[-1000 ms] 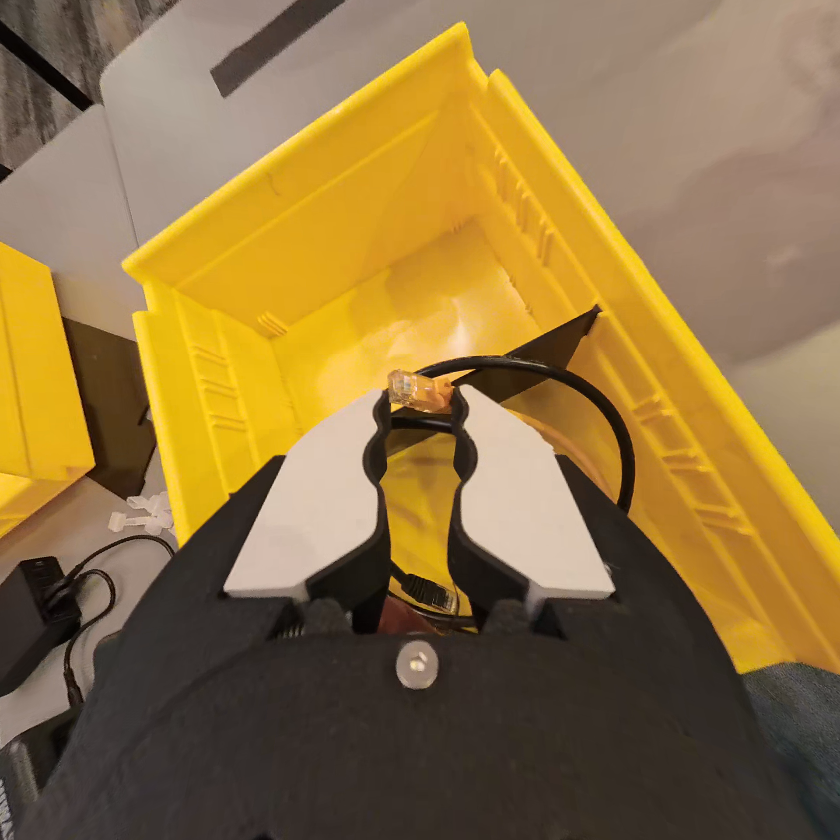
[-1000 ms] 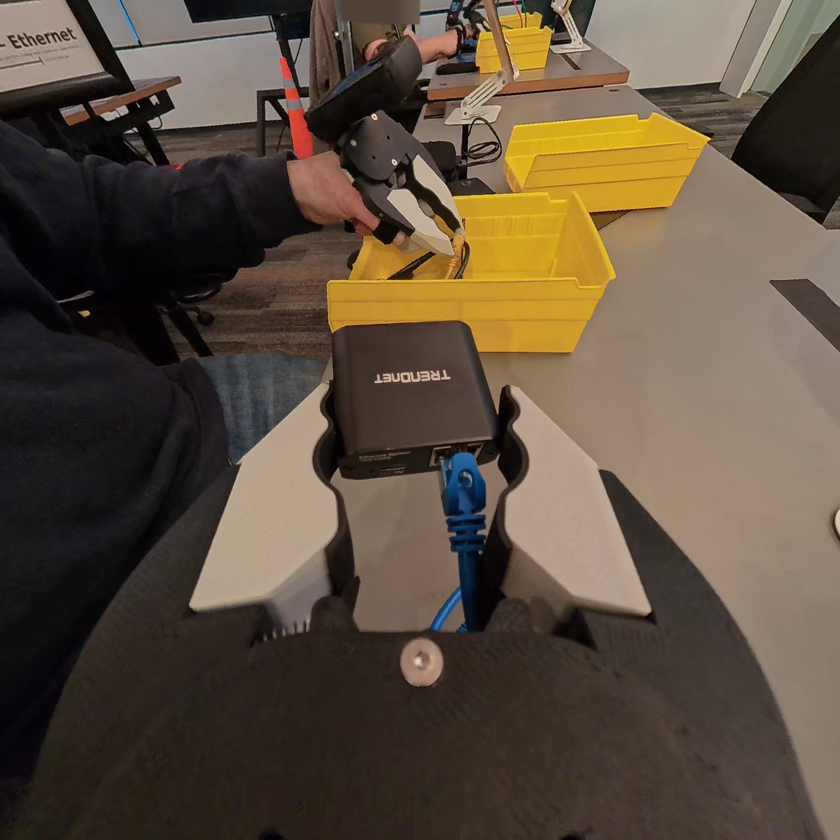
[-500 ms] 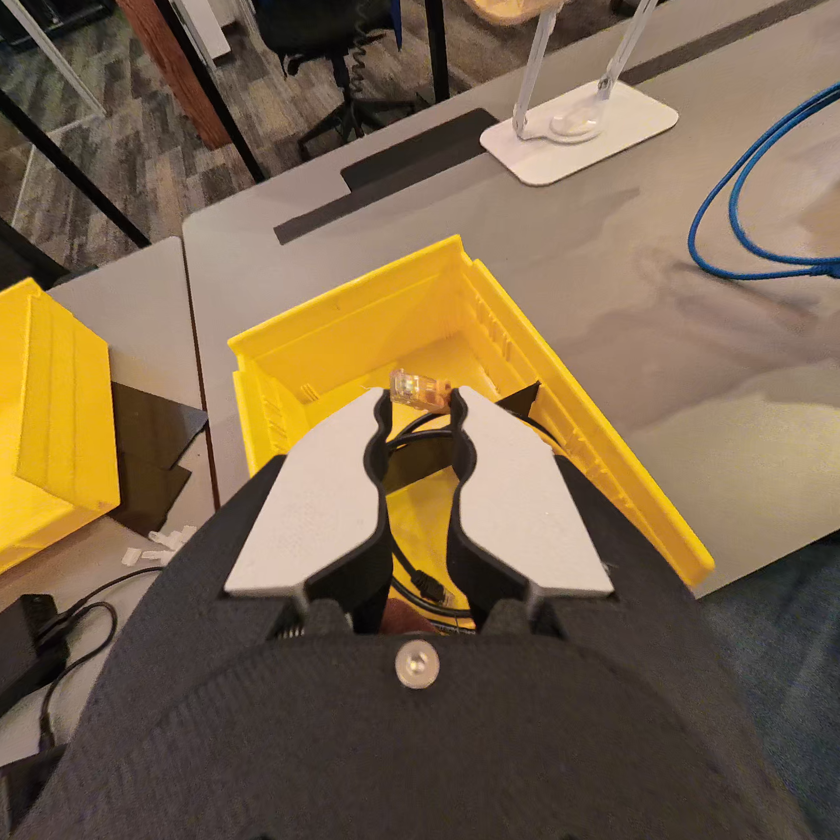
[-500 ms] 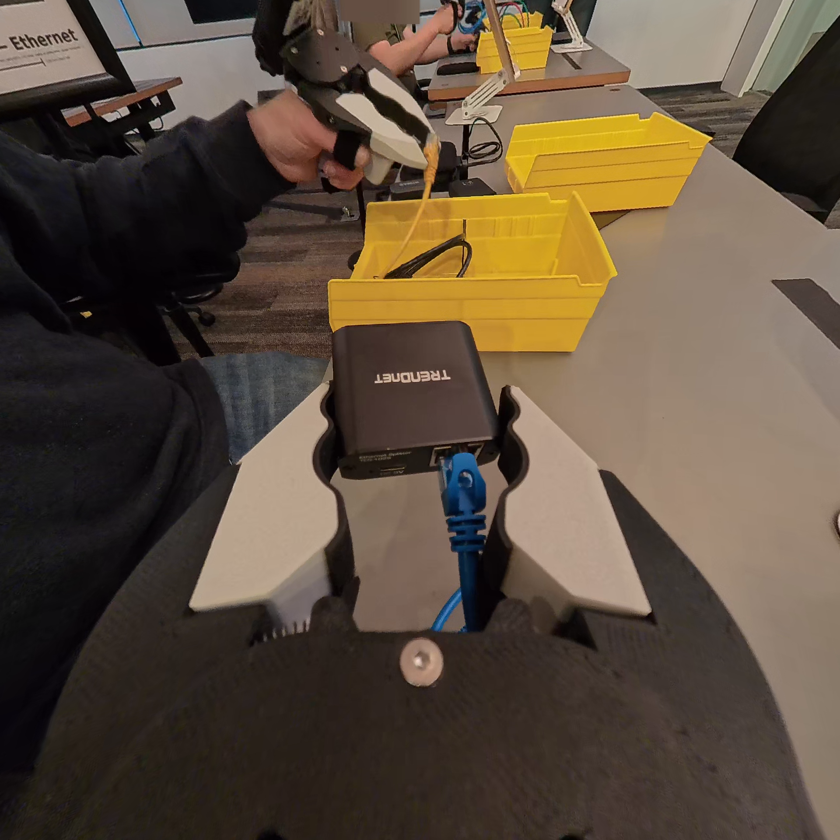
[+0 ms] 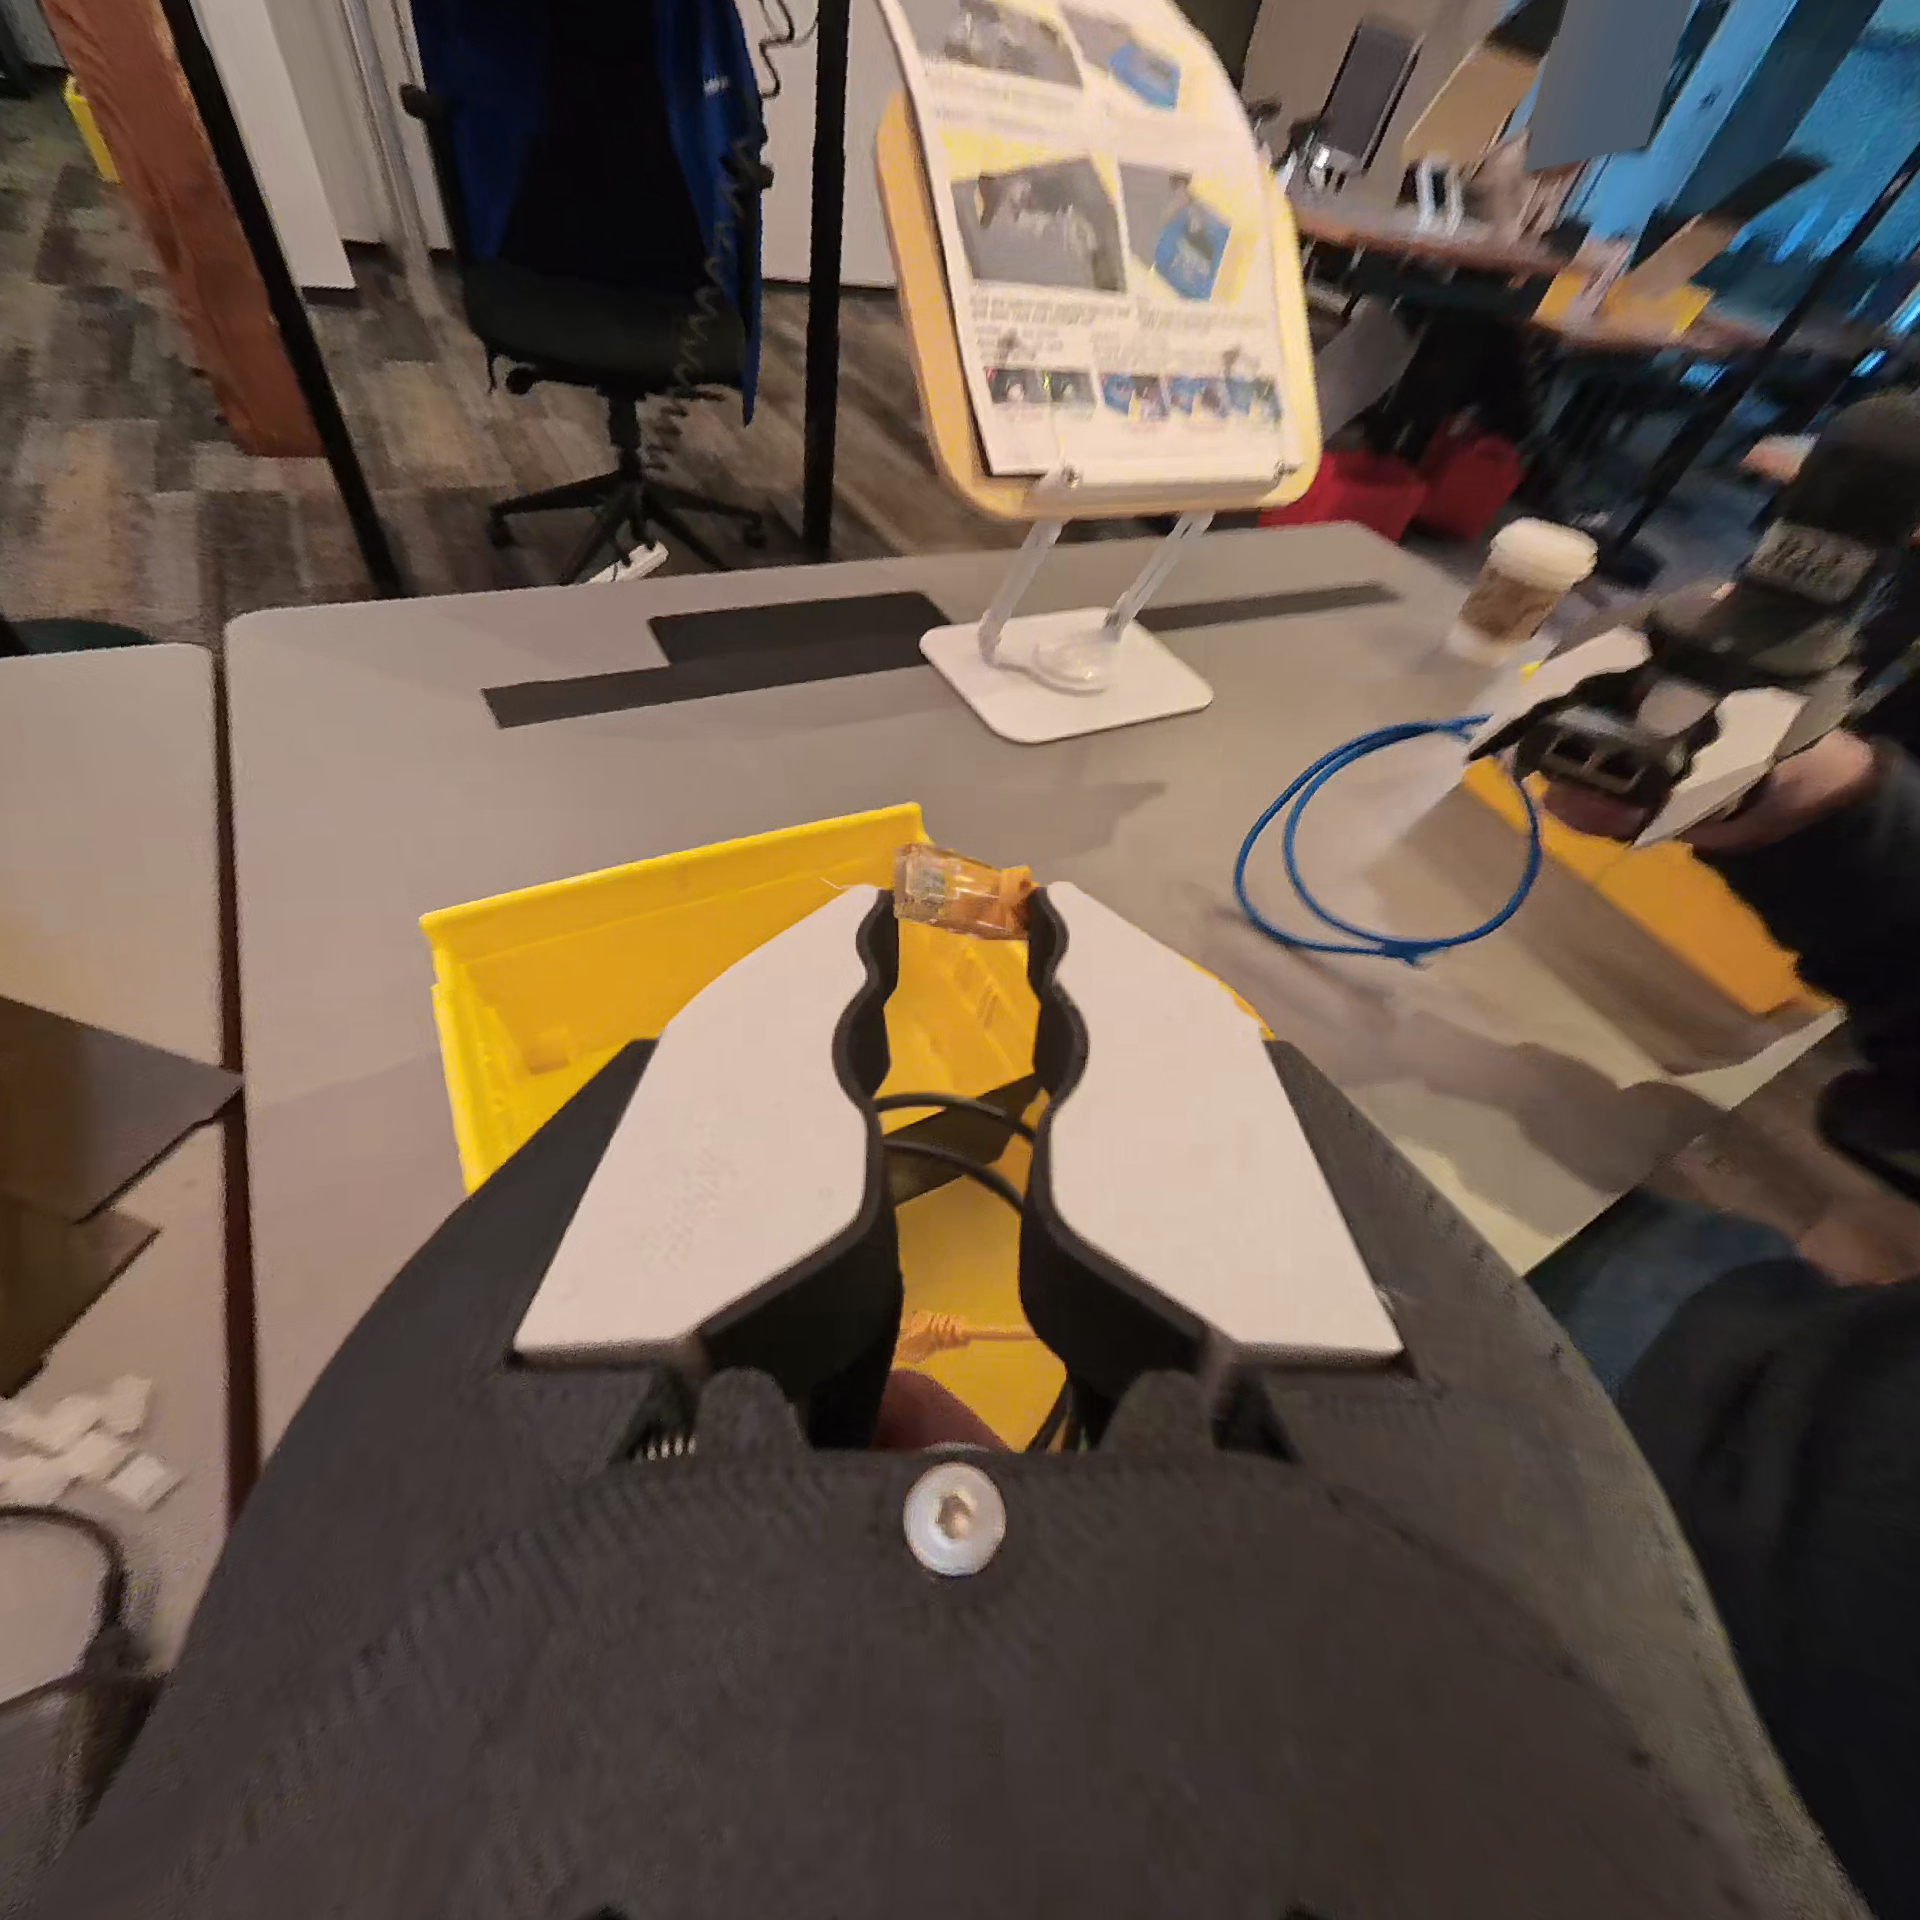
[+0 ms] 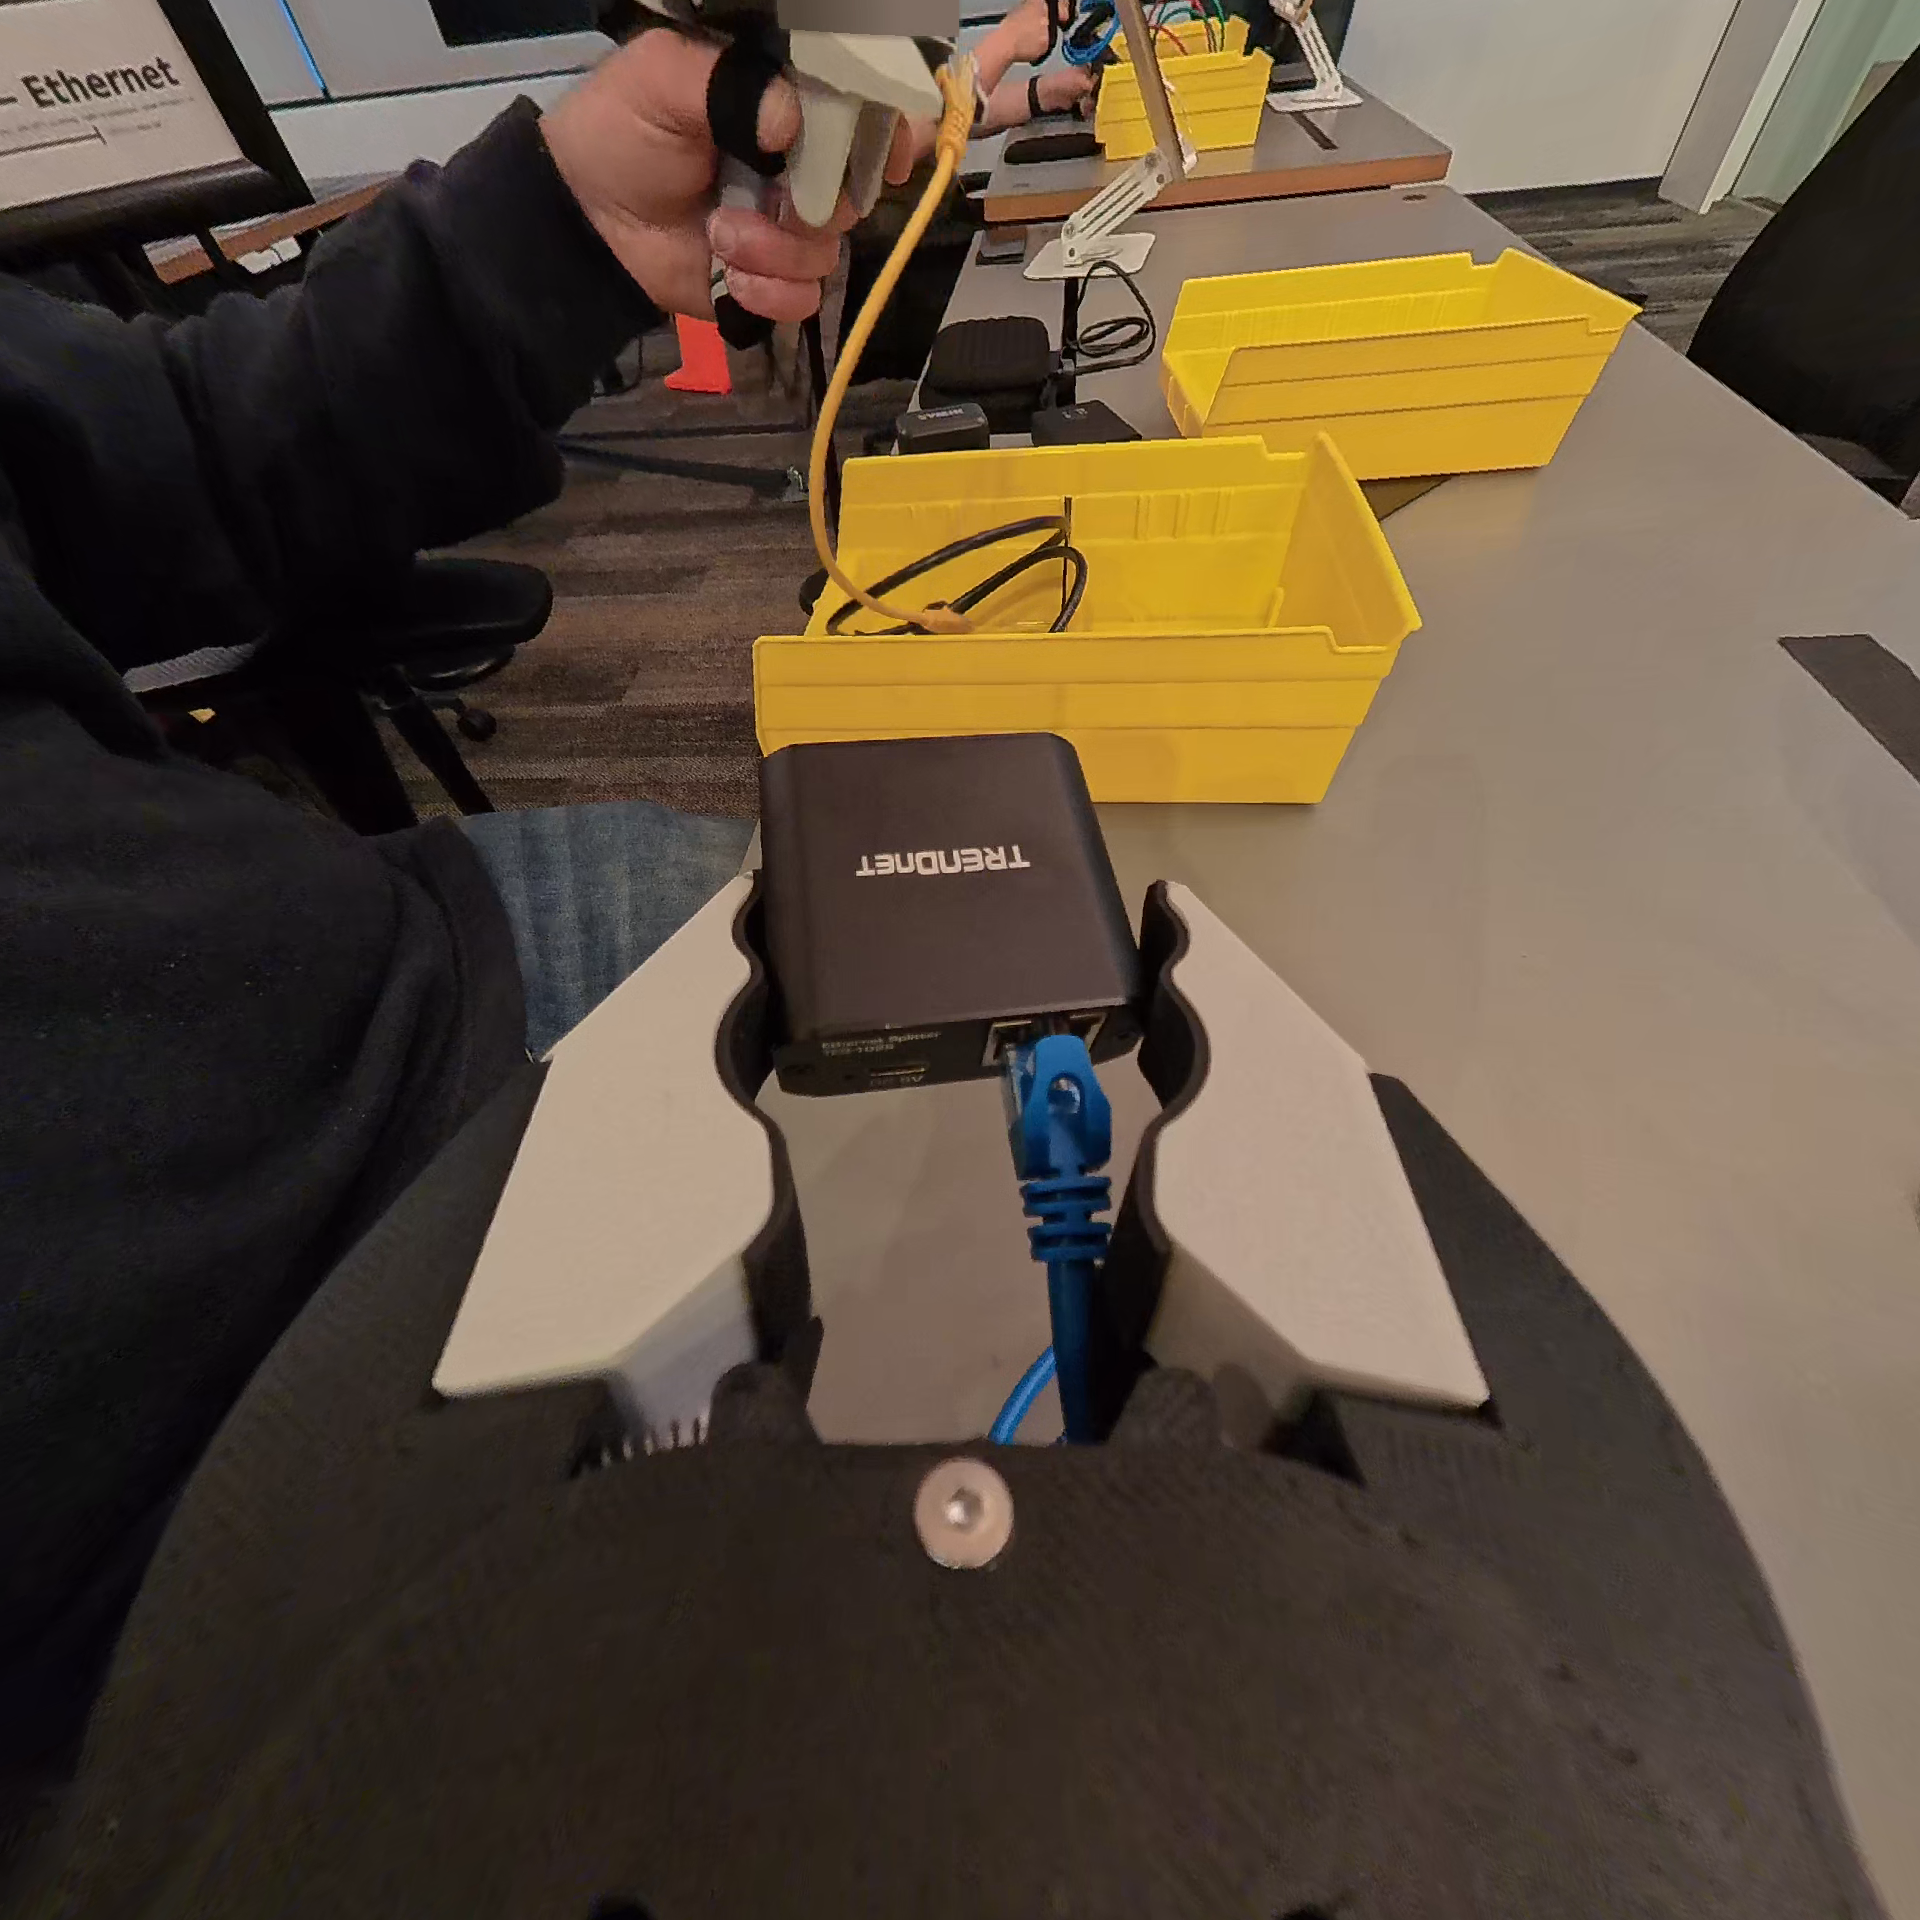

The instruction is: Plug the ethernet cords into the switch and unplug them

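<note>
Between my left jaws: orange plug clamped crosswise, nose toward 9 o'clock | its cord trails to yellow bin | switch clamped in right jaws at 2 o'clock, blue plug seated | free port beside it; plug needs turning.

switch: sitting on the bench, lying between the two sides of the right tongs
plugged cord: running back from the switch's near face between those sides
bin: standing on the bench just behind the switch
second bin: lying farther back, to the right
left tongs: hanging above the bin, gripping a cord plug
hanging cord: trailing down into the bin
</note>
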The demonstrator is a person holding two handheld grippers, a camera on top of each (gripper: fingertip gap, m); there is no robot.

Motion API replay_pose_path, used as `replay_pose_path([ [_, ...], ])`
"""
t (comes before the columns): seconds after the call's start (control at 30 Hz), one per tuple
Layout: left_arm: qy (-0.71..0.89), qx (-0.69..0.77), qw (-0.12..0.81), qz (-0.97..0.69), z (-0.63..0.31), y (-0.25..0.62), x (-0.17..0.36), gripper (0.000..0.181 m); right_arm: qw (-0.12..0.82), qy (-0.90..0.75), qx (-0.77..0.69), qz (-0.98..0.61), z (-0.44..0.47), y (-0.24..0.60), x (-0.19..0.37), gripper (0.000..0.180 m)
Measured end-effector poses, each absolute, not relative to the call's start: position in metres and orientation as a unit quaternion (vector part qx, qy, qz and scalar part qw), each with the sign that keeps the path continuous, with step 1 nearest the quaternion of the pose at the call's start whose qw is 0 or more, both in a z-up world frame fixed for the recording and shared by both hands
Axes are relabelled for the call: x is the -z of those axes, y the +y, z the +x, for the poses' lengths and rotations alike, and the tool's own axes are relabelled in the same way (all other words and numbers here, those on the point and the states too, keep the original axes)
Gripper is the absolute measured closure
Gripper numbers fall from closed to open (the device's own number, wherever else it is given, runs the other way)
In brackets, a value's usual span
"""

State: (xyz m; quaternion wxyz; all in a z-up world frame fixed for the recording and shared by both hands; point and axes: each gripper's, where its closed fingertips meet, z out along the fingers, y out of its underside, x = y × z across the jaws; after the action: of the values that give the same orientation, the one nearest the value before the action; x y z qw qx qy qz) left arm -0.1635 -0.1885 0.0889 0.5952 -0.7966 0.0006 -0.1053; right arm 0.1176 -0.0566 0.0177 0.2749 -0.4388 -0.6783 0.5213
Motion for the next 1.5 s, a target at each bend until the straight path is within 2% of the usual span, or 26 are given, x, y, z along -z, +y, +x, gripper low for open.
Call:
replay_pose_path([
  [0.27,-0.126,0.223,0.647,-0.718,-0.184,-0.181,-0.081,0.157,0.273,-0.678,-0.525,-0.437,0.116,-0.058,-0.018,0.11],
  [0.53,-0.166,0.219,0.702,-0.657,-0.192,-0.173,-0.108,0.157,0.275,-0.674,-0.526,-0.44,0.116,-0.057,-0.018,0.11],
  [0.93,-0.165,0.214,0.736,-0.62,-0.19,-0.175,-0.143,0.157,0.276,-0.673,-0.527,-0.44,0.116,-0.057,-0.018,0.11],
  [1.3,-0.12,0.218,0.747,-0.616,-0.177,-0.171,-0.17,0.157,0.277,-0.672,-0.526,-0.442,0.116,-0.056,-0.018,0.11],
  [1.5,0.021,0.214,0.688,-0.693,-0.119,-0.144,-0.175,0.157,0.283,-0.666,-0.525,-0.447,0.119,-0.051,-0.02,0.11],
])
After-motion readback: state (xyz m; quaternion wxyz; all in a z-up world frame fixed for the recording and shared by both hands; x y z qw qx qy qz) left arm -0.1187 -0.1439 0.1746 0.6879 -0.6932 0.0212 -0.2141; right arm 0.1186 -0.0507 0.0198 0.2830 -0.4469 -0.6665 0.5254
